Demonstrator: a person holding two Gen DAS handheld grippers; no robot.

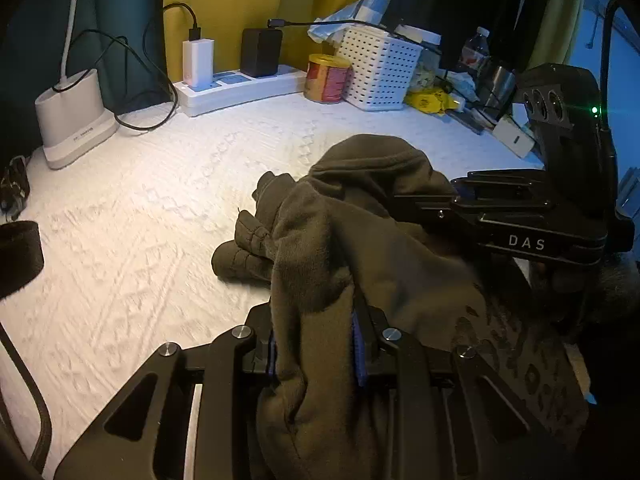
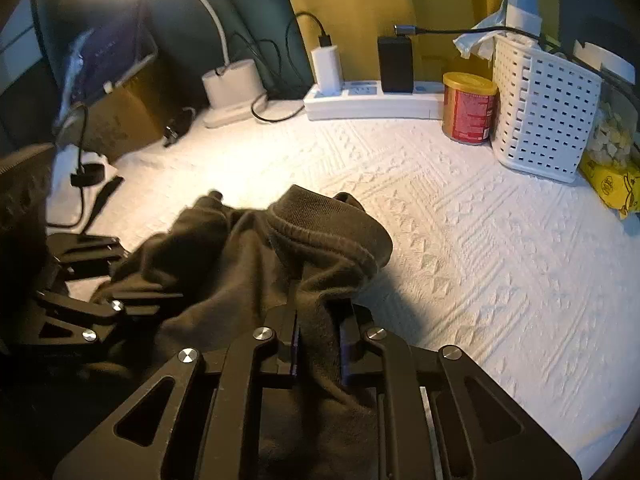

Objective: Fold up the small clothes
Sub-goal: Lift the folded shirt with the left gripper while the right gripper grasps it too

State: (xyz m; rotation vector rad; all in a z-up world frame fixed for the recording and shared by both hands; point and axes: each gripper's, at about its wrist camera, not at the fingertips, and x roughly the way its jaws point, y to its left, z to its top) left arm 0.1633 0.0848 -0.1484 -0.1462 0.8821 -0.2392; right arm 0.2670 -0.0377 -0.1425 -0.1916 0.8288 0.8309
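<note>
I had left gripper [image 1: 316, 354] pinched on bunched olive garment [image 1: 360, 216], cloth between blue pads. Right gripper [image 2: 318, 346] clamped same garment at ribbed hem end. 2 grippers sat side by side, cloth slack between, rest heaped just ahead on white quilted cover [image 2: 460, 240]. Long axis unclear. Beyond: red tin [image 2: 468, 110], white basket [image 2: 544, 112].

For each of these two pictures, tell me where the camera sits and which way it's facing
Left wrist view: on the left gripper, looking down along its fingers at the olive garment it pinches; the right gripper shows at right.
Right wrist view: on the right gripper, angled down at the same garment clamped in it; the left gripper shows at left.
Shared: garment, white quilted cover, red can, white basket, power strip.
</note>
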